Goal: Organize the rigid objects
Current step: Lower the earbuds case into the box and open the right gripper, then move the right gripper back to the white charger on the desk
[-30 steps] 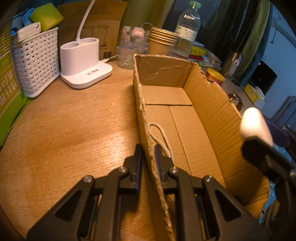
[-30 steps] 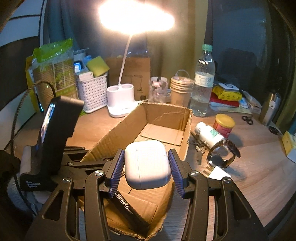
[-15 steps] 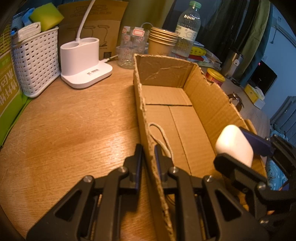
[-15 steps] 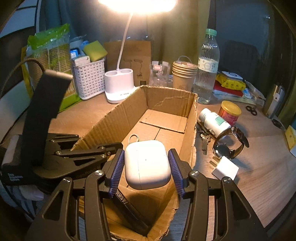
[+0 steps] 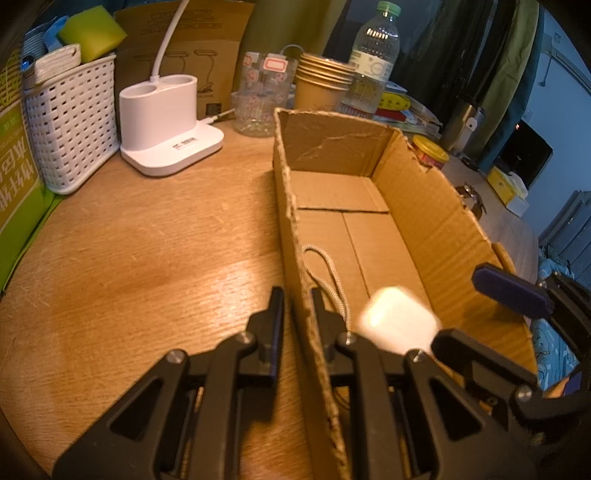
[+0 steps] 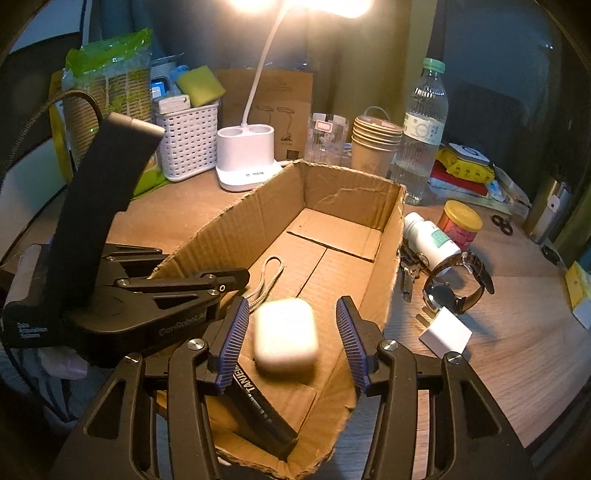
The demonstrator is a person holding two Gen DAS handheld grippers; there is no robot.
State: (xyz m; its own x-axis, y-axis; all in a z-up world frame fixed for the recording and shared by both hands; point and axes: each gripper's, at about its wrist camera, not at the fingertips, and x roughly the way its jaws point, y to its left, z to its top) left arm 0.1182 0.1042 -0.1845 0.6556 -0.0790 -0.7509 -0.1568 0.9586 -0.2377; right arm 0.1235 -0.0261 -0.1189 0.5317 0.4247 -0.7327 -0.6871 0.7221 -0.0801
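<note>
My left gripper [image 5: 297, 299] is clamped on the cardboard box's [image 5: 436, 221] near wall at lower centre, steadying it. My right gripper [image 6: 291, 325] has its jaws spread apart; the white earbud case [image 6: 286, 336], blurred, sits loose between them inside the box, apparently just dropped in.

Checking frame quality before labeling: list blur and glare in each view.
Left wrist view: the white earbud case is motion-blurred inside the cardboard box; the rest is sharp. Right wrist view: the case is smeared between the open right gripper, and the lamp head is blown out.
</note>
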